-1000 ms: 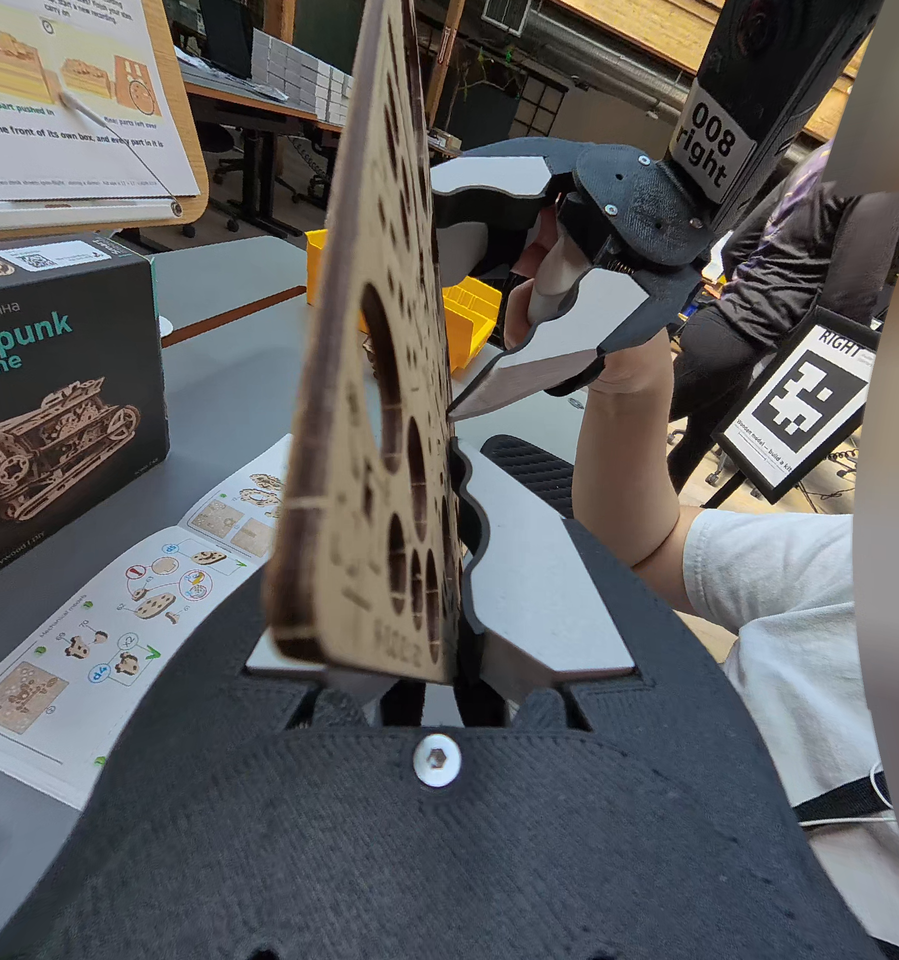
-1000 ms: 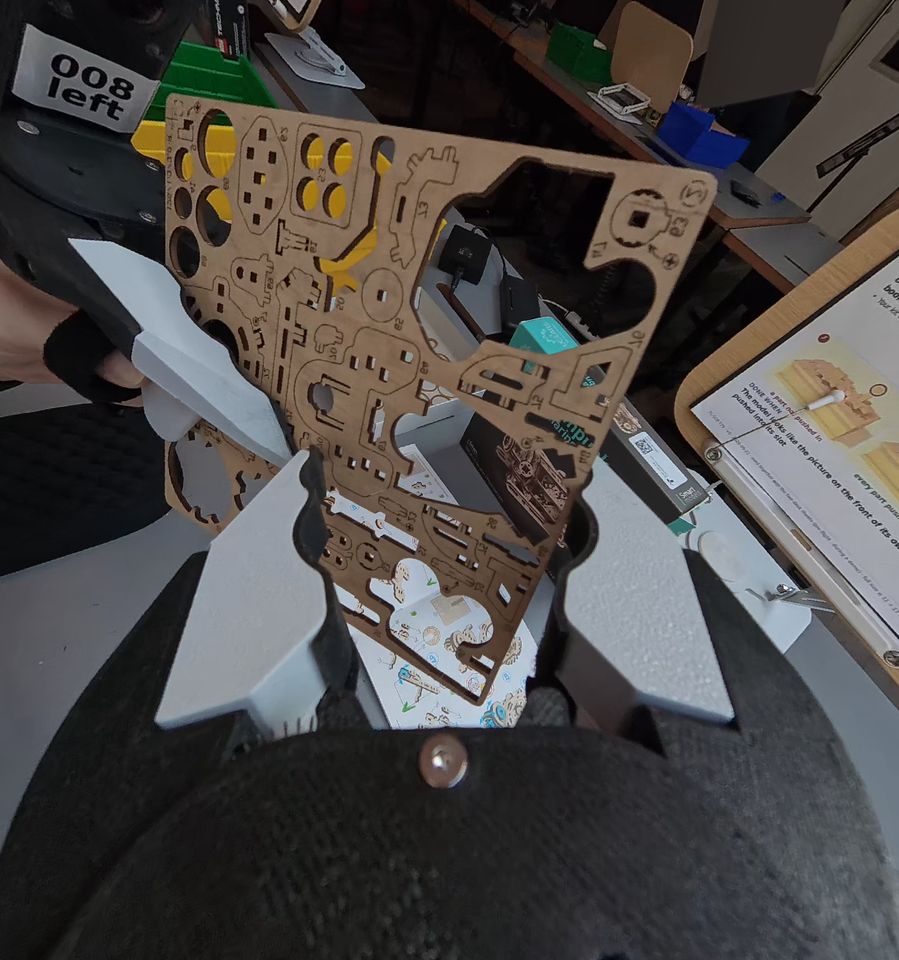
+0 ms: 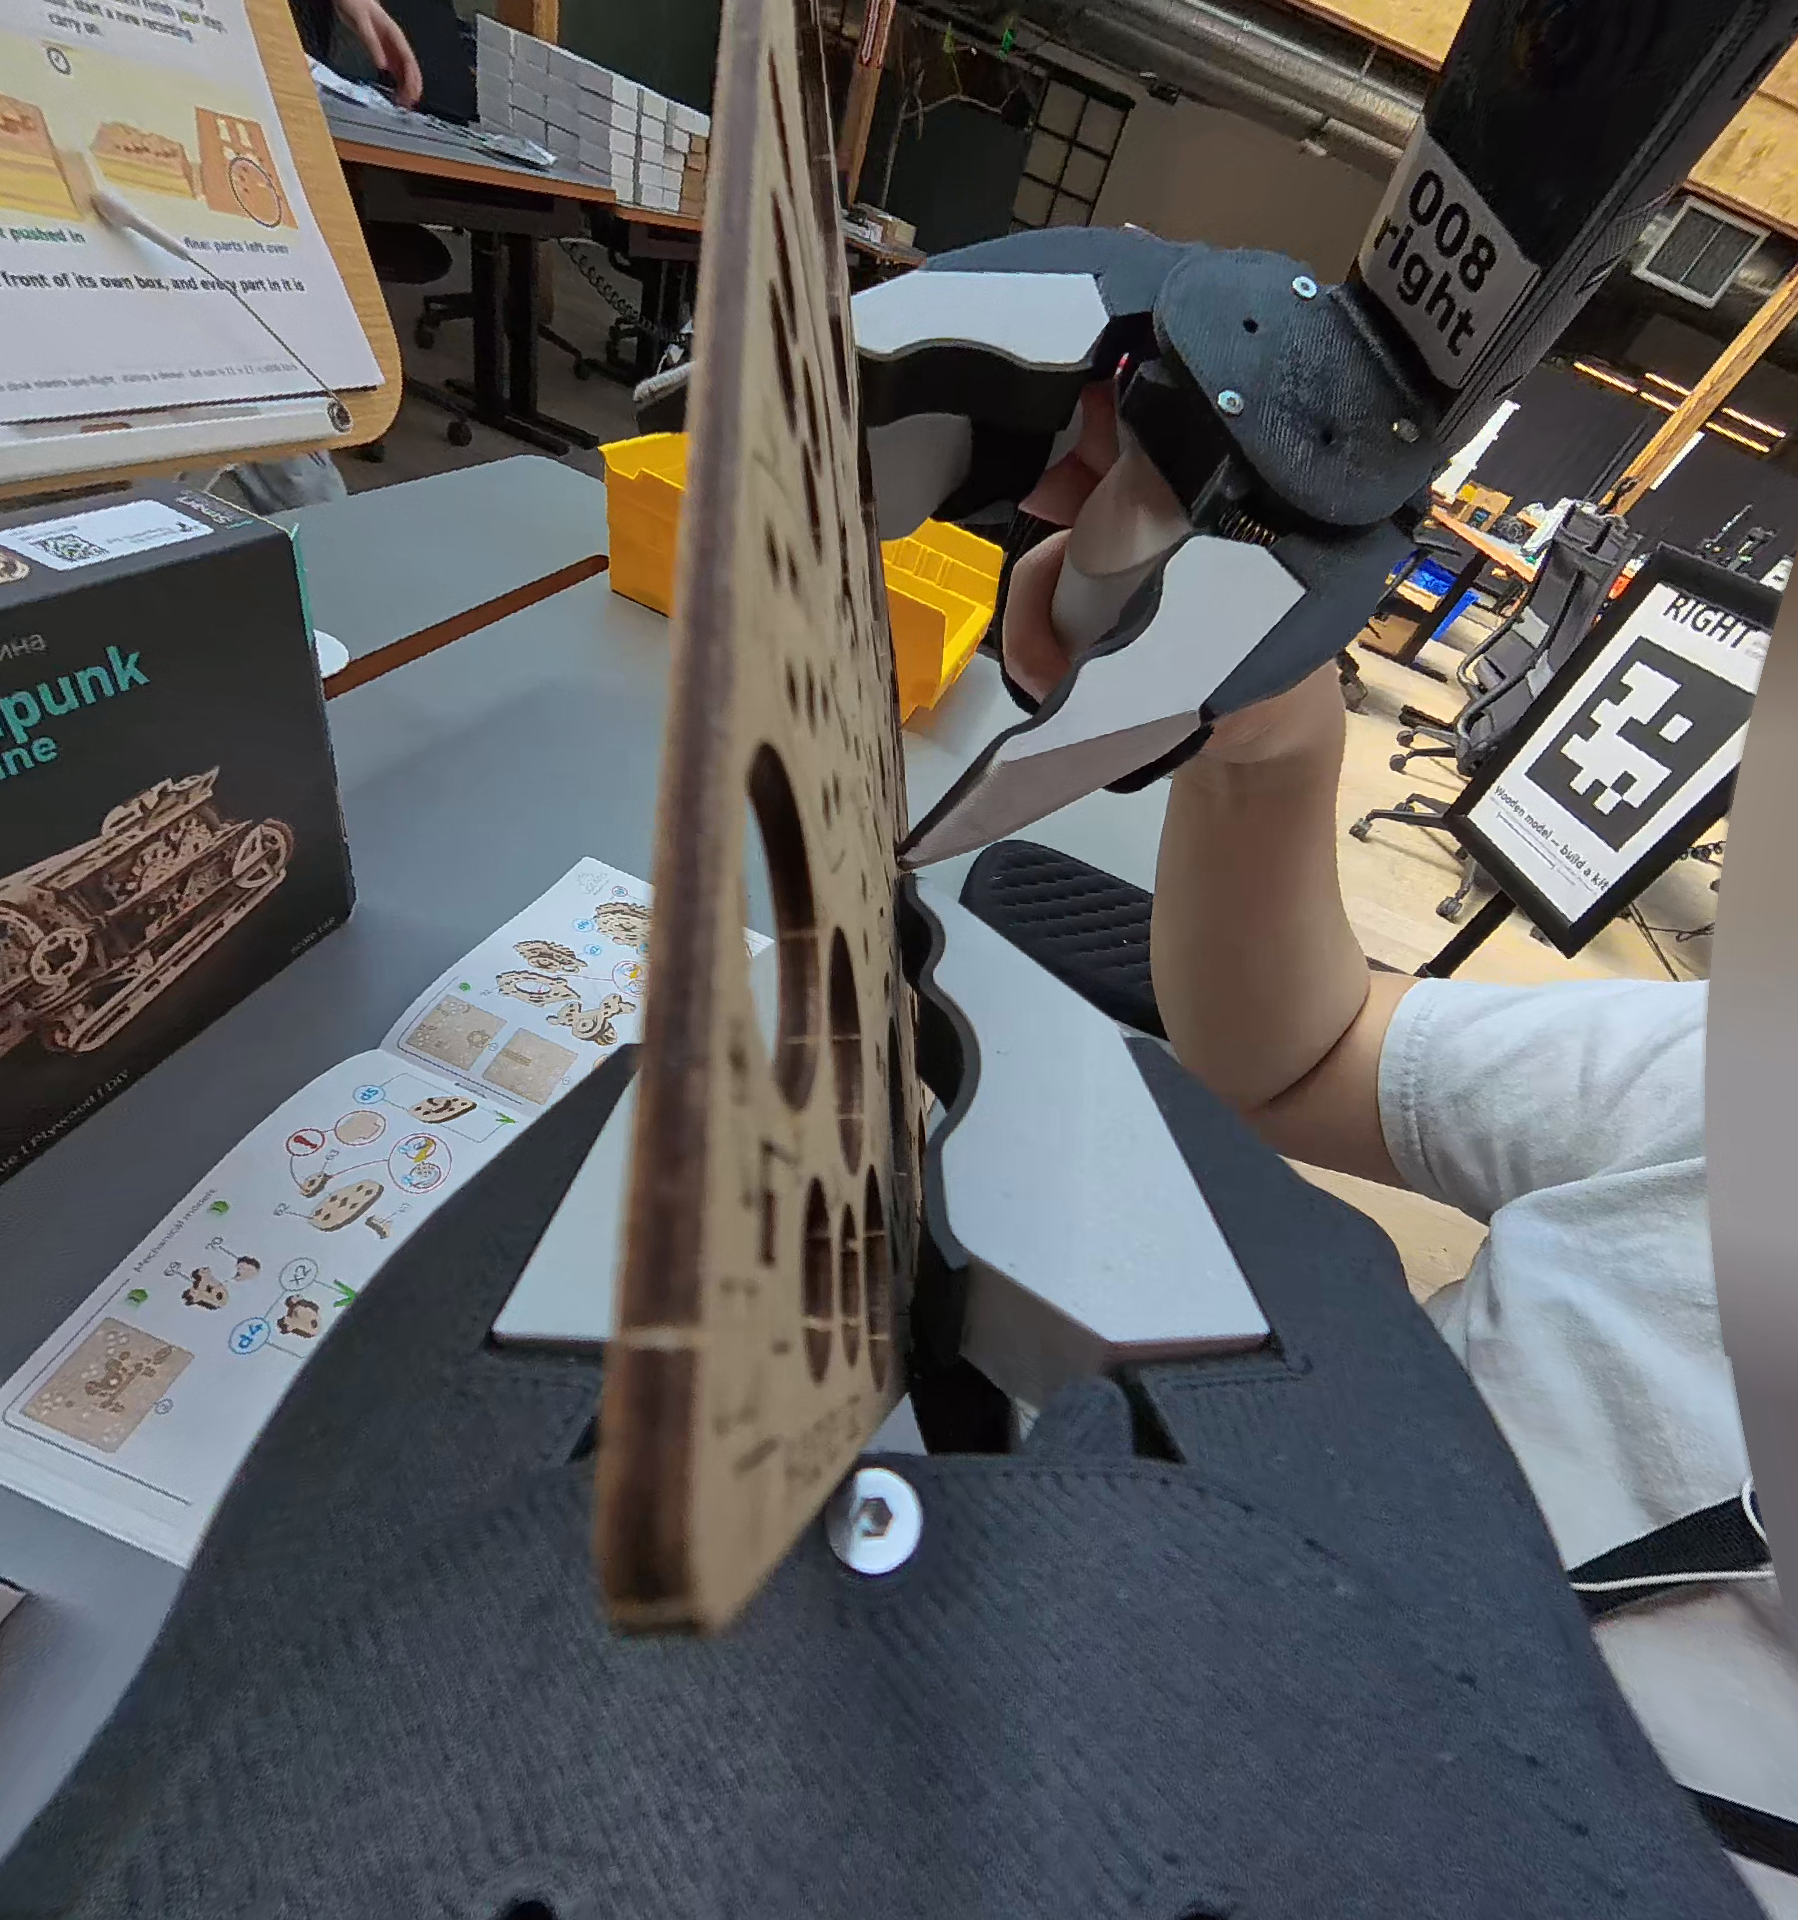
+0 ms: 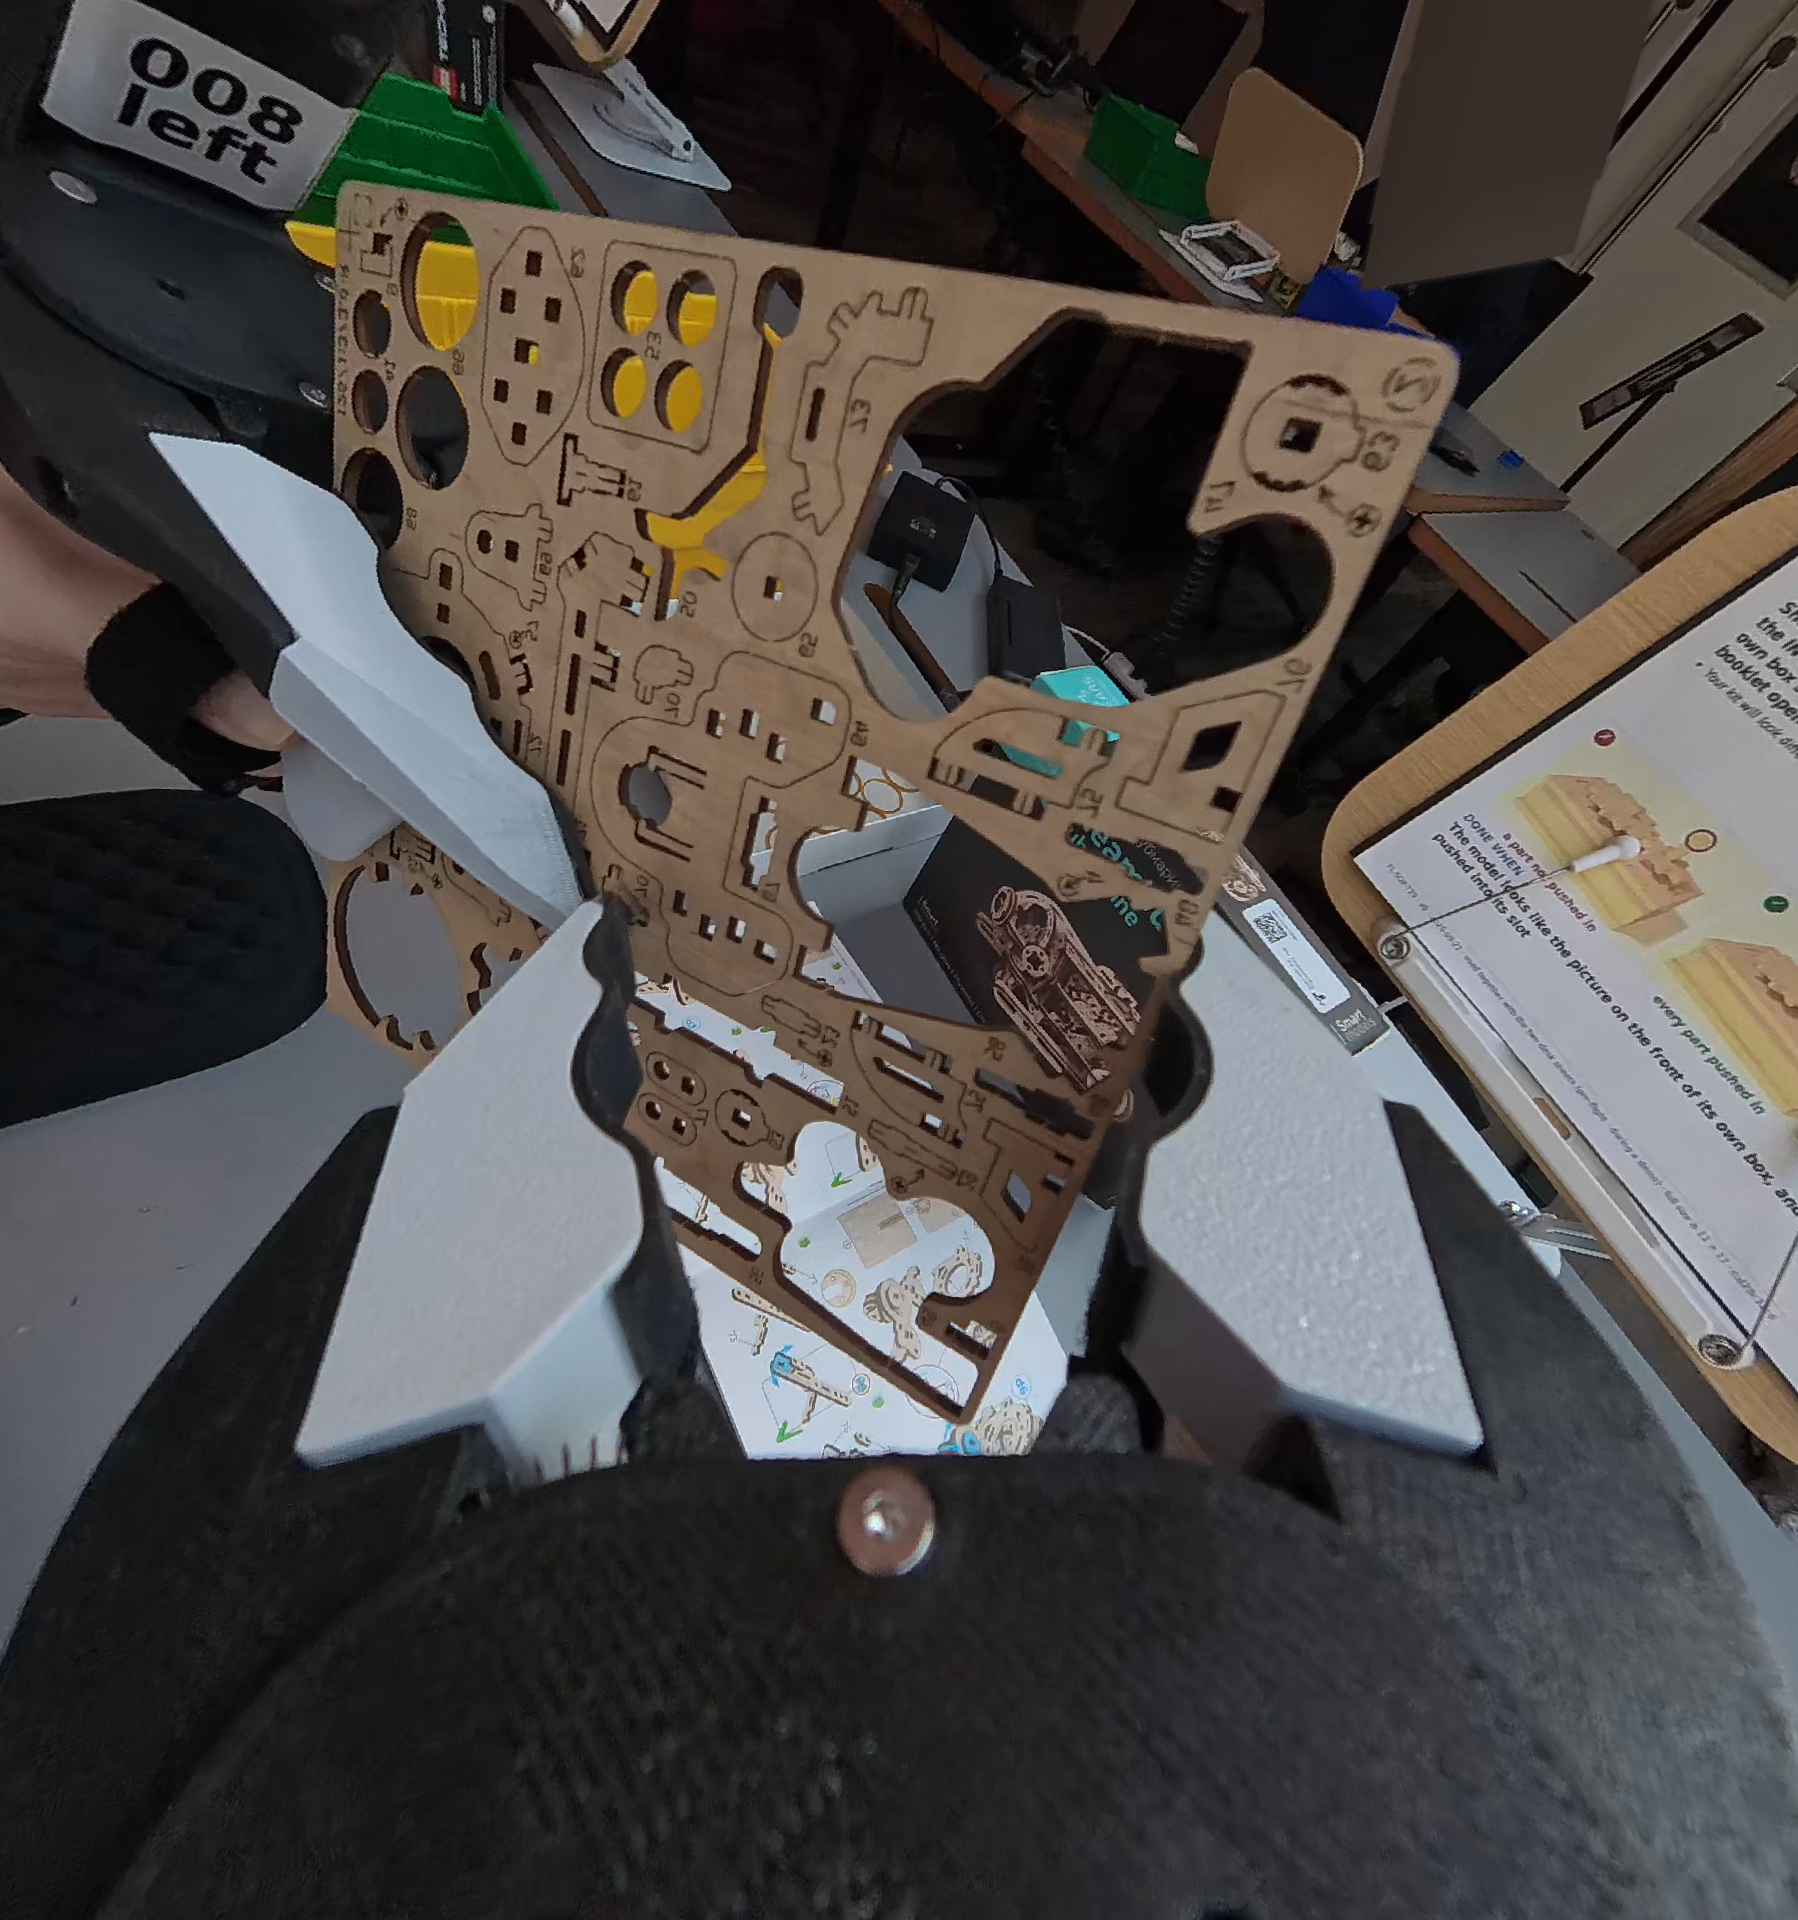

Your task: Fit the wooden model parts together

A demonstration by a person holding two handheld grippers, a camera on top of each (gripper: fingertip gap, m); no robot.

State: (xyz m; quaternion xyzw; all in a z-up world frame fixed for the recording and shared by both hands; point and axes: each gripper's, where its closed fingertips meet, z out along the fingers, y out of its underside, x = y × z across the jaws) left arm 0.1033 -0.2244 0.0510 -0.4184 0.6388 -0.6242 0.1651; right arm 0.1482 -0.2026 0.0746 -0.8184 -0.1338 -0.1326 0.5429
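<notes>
Step in hand looks like popping a part out of the plywood sheet (image 4: 874, 675), not fitting yet. Left gripper (image 3: 905, 1039) is clamped on the sheet's edge, holding it upright in mid-air over the grey table (image 3: 479, 748), above the open instruction booklet (image 3: 282, 1174). Right gripper (image 4: 874, 1049) has its jaws apart, one tip touching the sheet face right by the left's pinch point. Next move, I'd guess: push w/ that tip on one scored piece while the left braces, gently, since thin ply may snap. Sheet is flat, pale brown, laser-cut, dark burnt edges, lots of holes where parts are already out. Kit box (image 3: 116, 810) & yellow bin (image 3: 936, 613) sit behind
</notes>
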